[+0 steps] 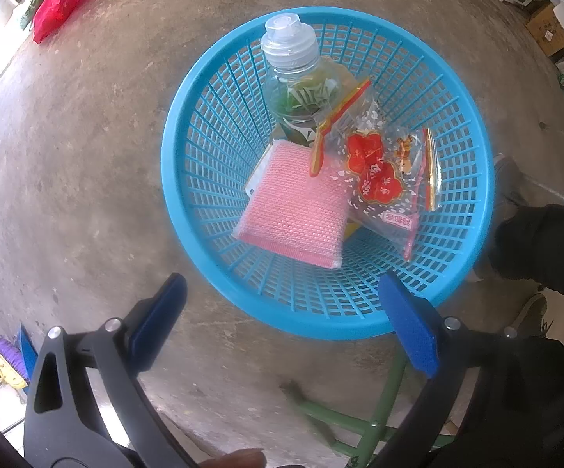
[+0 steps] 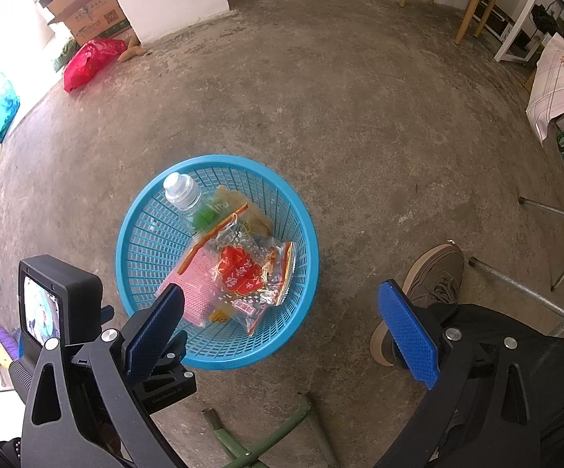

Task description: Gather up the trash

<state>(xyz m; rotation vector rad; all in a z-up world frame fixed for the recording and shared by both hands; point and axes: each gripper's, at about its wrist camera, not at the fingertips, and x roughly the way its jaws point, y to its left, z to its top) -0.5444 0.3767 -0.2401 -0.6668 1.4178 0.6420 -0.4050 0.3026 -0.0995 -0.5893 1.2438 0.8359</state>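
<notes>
Holding both tools over the concrete floor (image 2: 340, 89), we are logging the following. Left gripper (image 1: 286, 323): jaws spread wide, grasping nothing, hovering at the near rim of the blue basket (image 1: 211, 273). Right gripper (image 2: 286, 327): jaws likewise spread, empty, hanging higher above the same basket (image 2: 133, 241). Basket contents: a clear bottle (image 1: 293, 78) with a green label, leaning against the far wall; a pink sponge (image 1: 293, 210) lying toward the near side; a crinkled transparent snack wrapper (image 1: 379, 171) with red print, resting beside and partly over the sponge. We are also noting a grey shoe (image 2: 434, 273) just right of the basket and a red plastic bag (image 2: 91, 60) well apart by the far wall.
</notes>
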